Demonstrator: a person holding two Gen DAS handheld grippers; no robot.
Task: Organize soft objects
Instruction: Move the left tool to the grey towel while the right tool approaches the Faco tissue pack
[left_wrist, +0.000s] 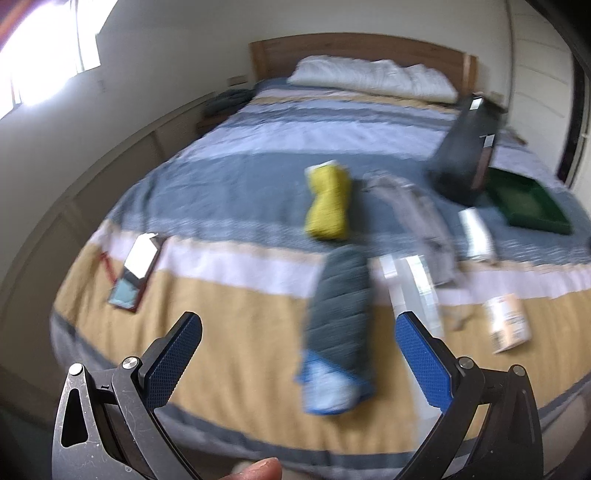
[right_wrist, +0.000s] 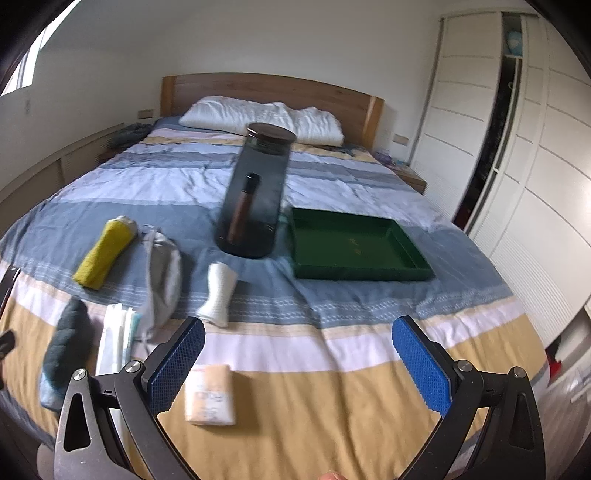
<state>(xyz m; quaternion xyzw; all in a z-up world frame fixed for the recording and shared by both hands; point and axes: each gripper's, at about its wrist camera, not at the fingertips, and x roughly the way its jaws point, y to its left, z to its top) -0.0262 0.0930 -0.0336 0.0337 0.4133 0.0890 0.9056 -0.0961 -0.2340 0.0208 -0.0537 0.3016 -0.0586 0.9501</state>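
Note:
Soft things lie on a striped bed. A rolled yellow cloth (left_wrist: 328, 201) (right_wrist: 104, 252), a dark teal and blue roll (left_wrist: 338, 332) (right_wrist: 65, 349), a grey pouch (left_wrist: 417, 218) (right_wrist: 162, 273) and a white roll (right_wrist: 218, 293) (left_wrist: 476, 230) are spread across it. A green tray (right_wrist: 354, 245) (left_wrist: 528, 201) sits empty on the right. My left gripper (left_wrist: 298, 352) is open above the bed's foot, just before the teal roll. My right gripper (right_wrist: 298, 360) is open and empty, held over the beige stripe.
A tall dark glass jar (right_wrist: 258, 192) (left_wrist: 467, 151) stands left of the tray. A clear packet (right_wrist: 116, 341) (left_wrist: 415, 291), a beige tissue pack (right_wrist: 210, 395) (left_wrist: 508, 323) and a phone-like mirror case (left_wrist: 135, 271) lie on the bed. Pillows (right_wrist: 258, 118), wardrobe (right_wrist: 517, 166) at right.

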